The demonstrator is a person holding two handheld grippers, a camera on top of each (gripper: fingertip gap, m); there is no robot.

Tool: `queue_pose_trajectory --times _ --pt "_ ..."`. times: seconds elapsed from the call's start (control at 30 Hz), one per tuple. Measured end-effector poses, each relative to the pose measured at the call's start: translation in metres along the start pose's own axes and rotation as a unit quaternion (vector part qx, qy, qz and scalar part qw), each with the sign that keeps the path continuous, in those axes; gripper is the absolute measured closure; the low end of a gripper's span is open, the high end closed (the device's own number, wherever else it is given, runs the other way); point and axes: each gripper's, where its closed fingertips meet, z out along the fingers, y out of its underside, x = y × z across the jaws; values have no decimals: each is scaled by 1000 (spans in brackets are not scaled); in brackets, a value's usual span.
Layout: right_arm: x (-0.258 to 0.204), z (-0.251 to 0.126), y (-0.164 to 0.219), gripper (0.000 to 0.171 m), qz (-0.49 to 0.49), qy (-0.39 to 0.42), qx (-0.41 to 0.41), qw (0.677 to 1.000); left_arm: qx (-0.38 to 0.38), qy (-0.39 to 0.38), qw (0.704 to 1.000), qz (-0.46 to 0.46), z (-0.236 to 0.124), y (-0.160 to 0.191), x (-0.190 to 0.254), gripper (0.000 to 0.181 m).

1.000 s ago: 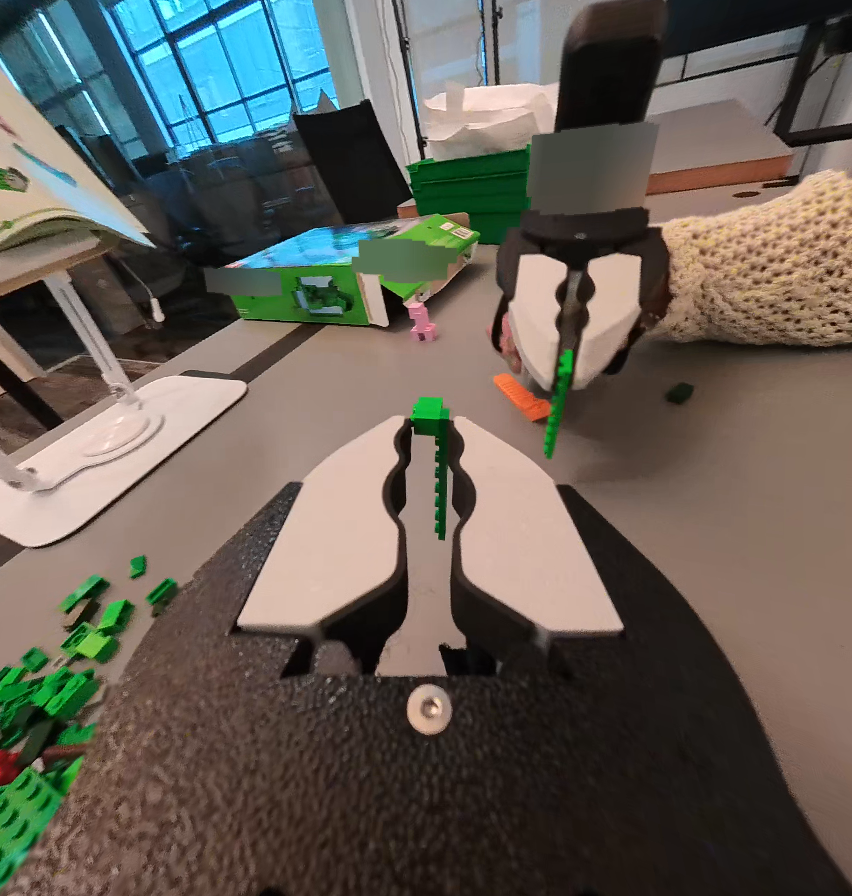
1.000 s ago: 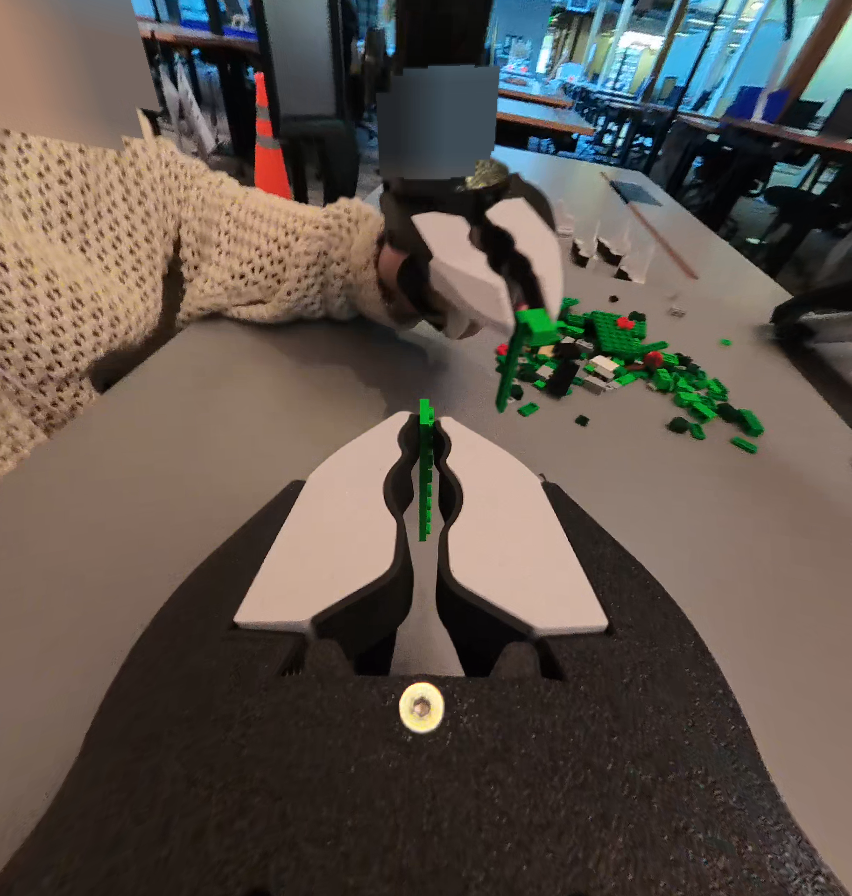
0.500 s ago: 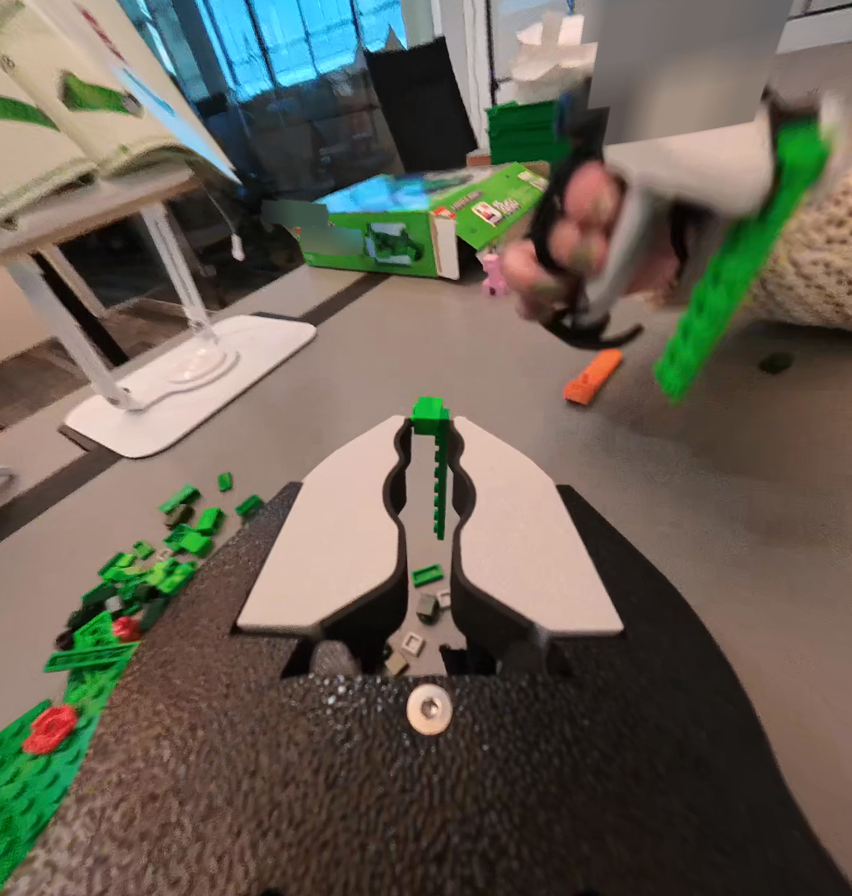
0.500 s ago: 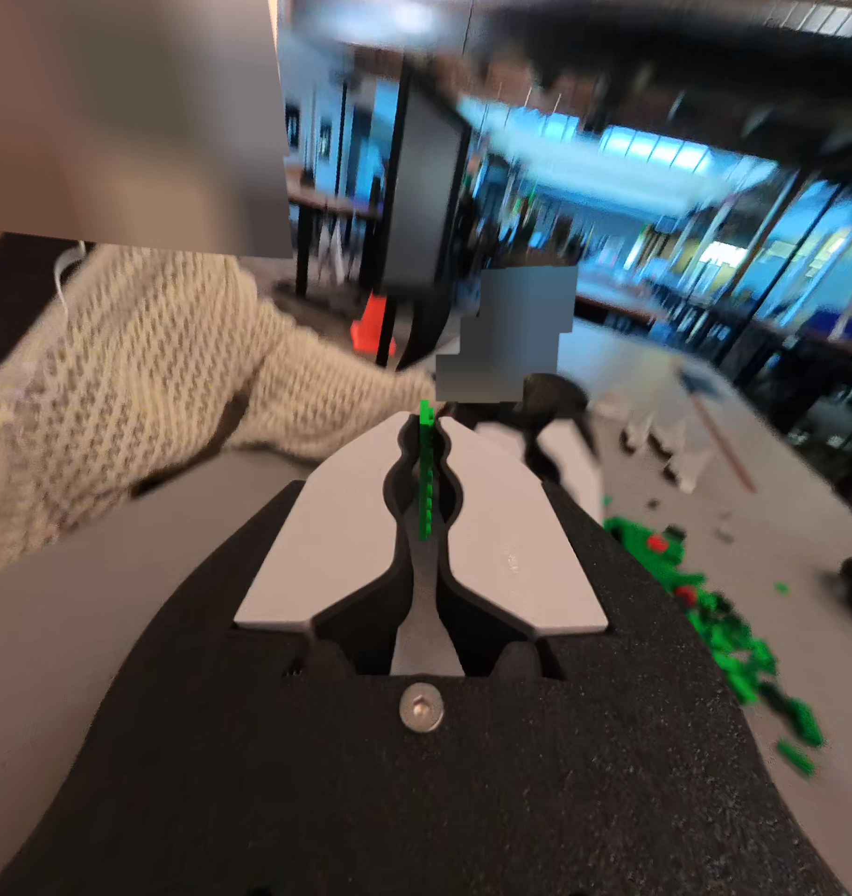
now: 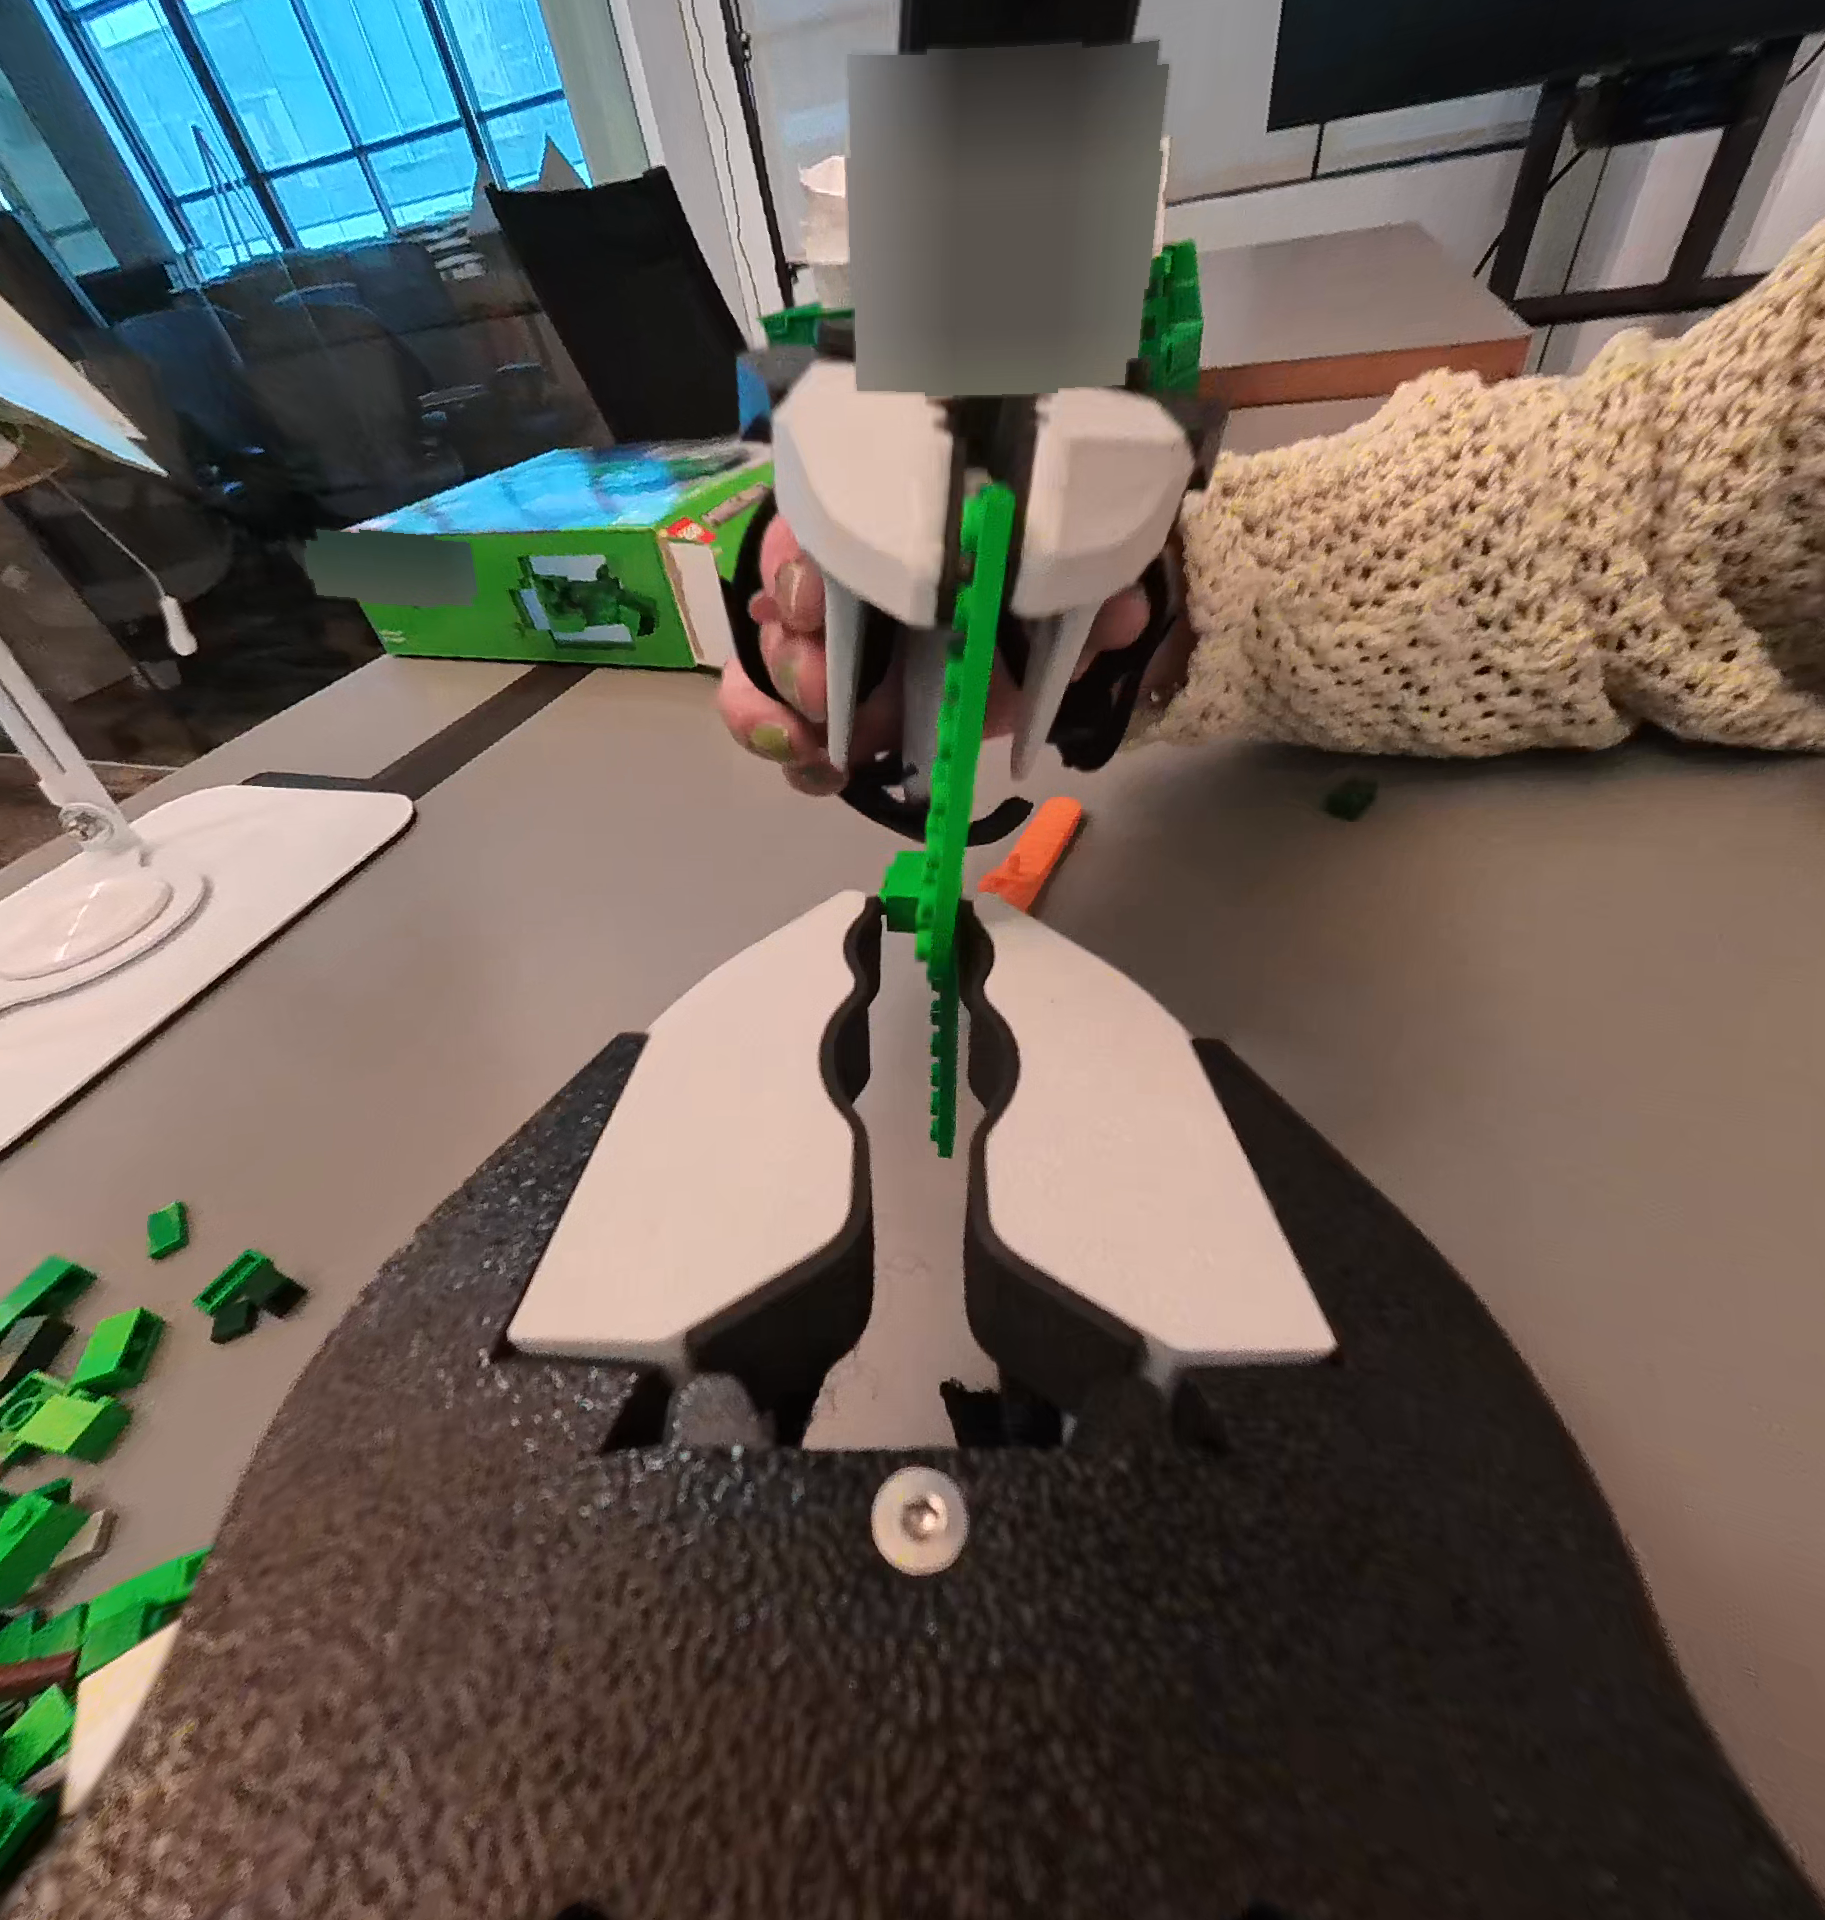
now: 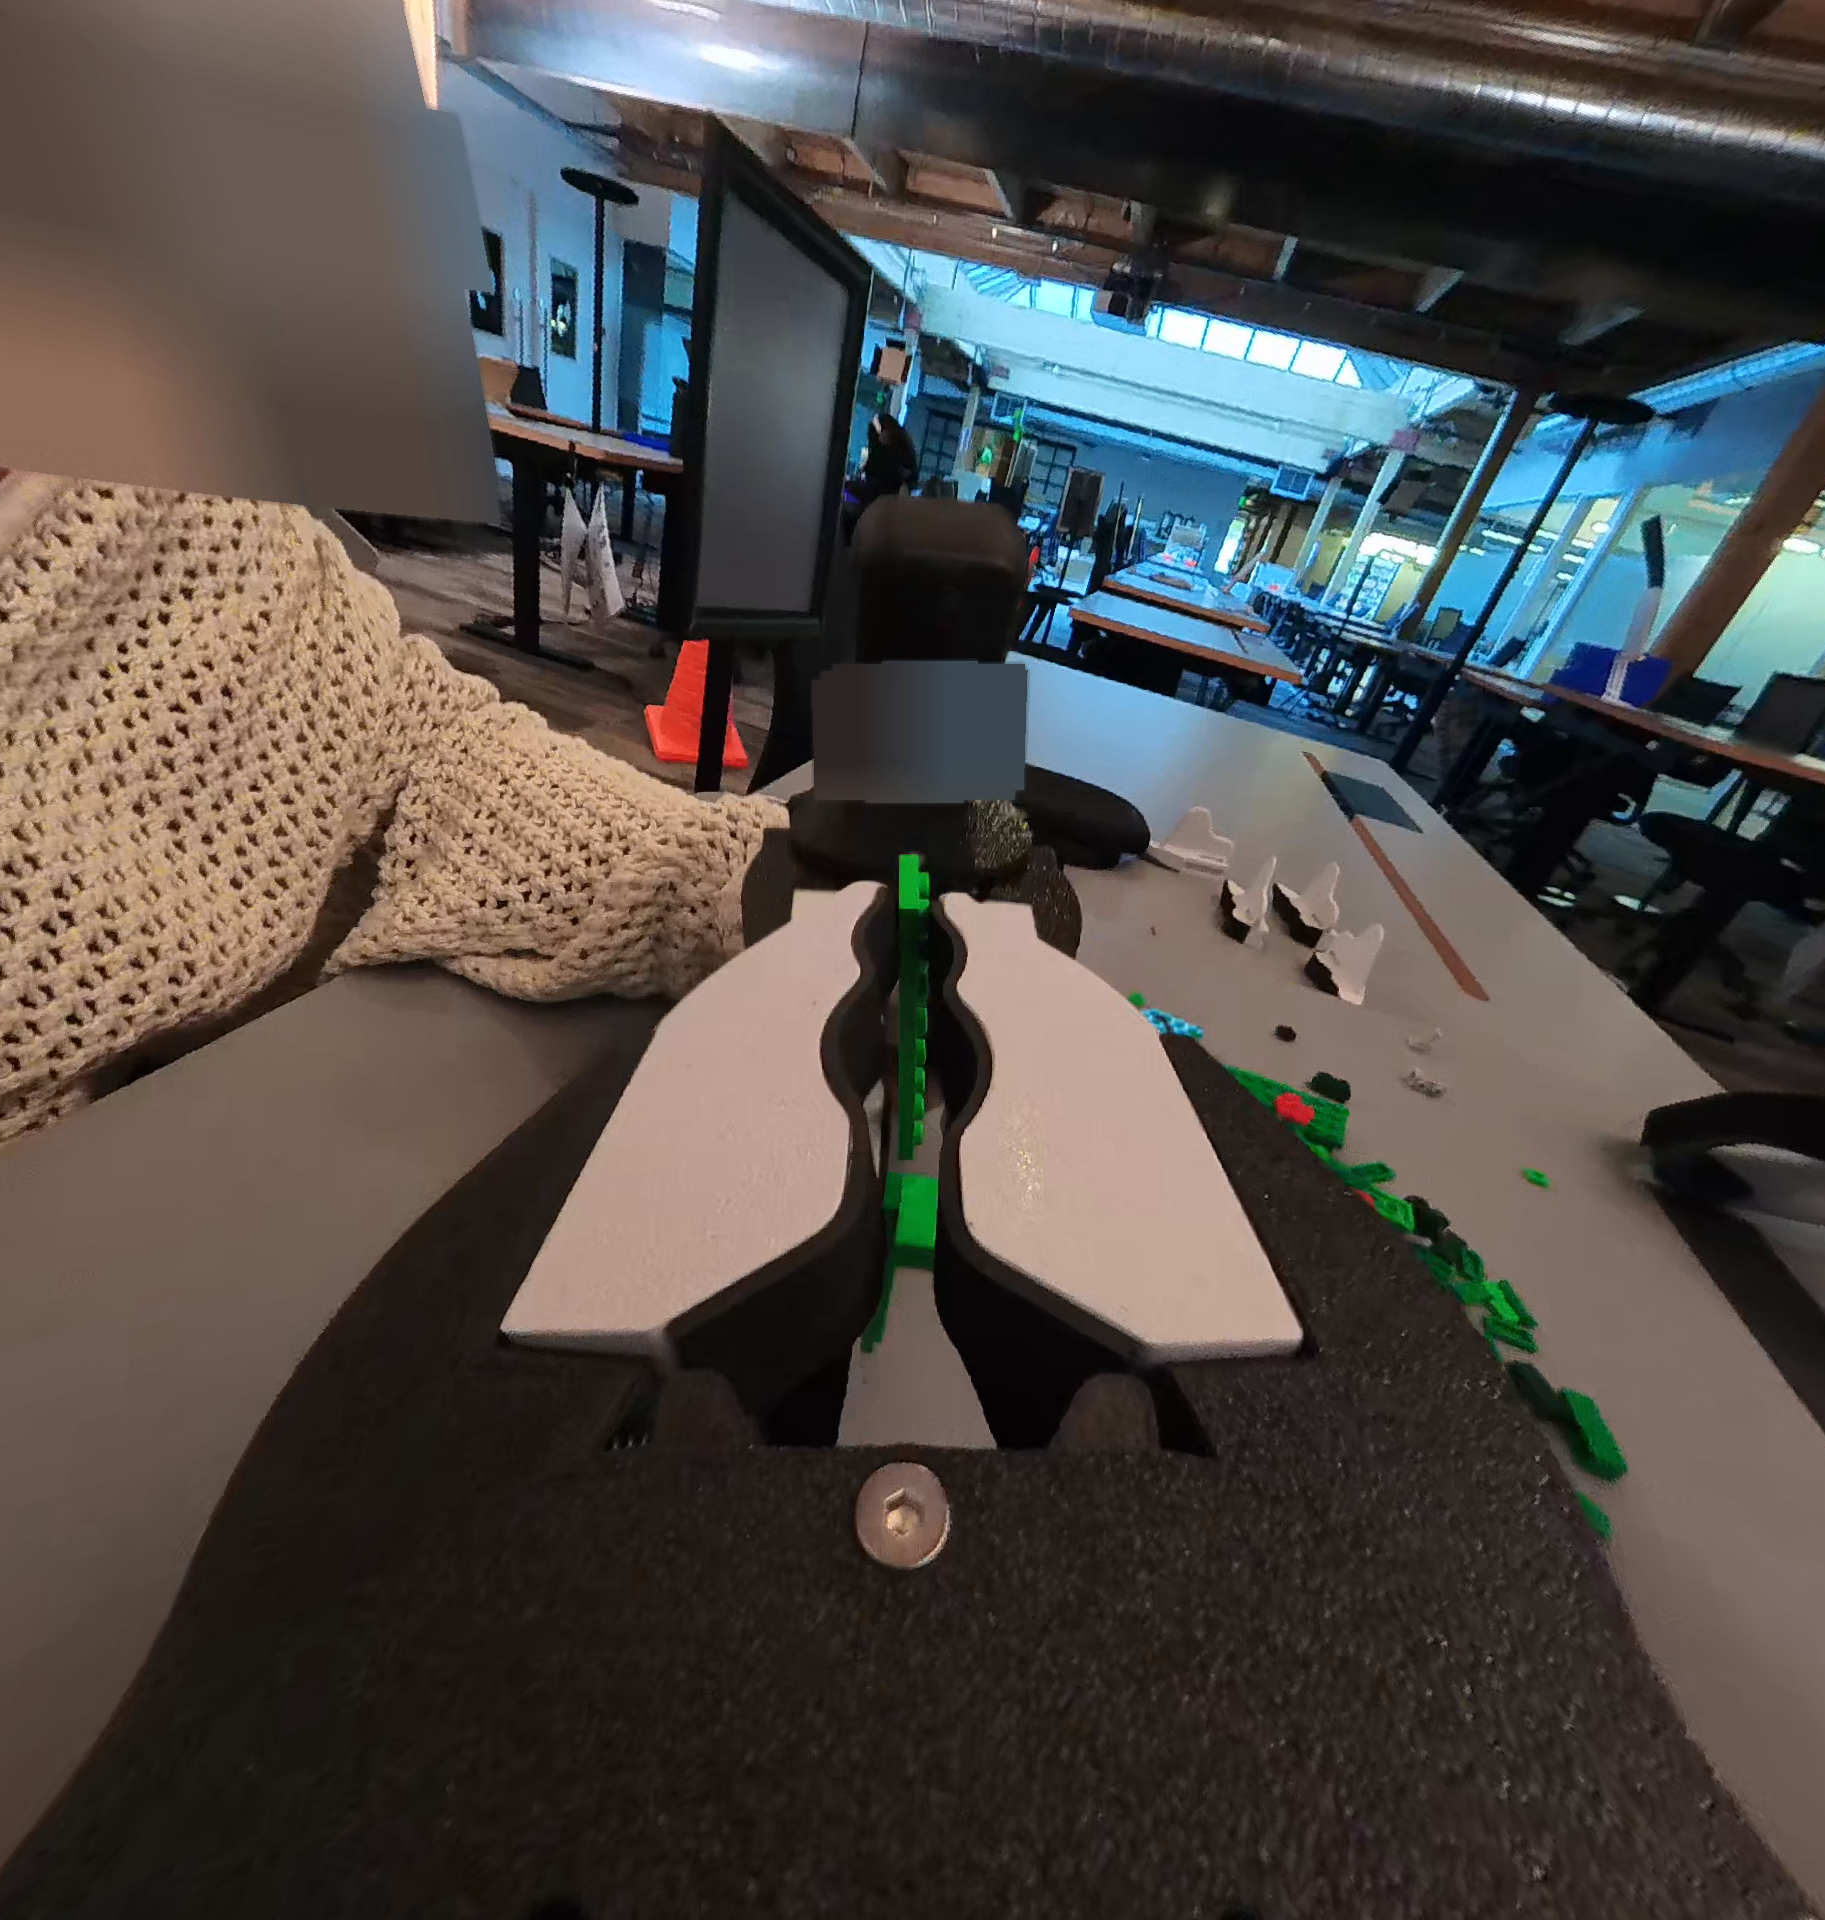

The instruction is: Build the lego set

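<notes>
Above the middle of the bench, your left gripper pinches one long green plate edge-on, your right gripper pinches another, their ends meeting.

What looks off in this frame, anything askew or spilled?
Nothing damaged. Loose green lego pieces lie scattered on the grey table, and an orange piece lies apart from them. Each gripper, left and right, grips a thin green lego plate edge-on; the plates look slightly misaligned.

matt grey table, glossy plastic bricks, knitted sleeve.
</notes>
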Motion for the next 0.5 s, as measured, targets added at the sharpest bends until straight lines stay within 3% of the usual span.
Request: queue_pose_trajectory --times 0.37,0.5 --pt "6 -14 15 167 15 9 -43 999 -2 4 1000 -6 -2 1 -1 168" --pt "12 -21 14 166 15 23 -62 998 -42 -28 999 16 -11 10 -15 168"
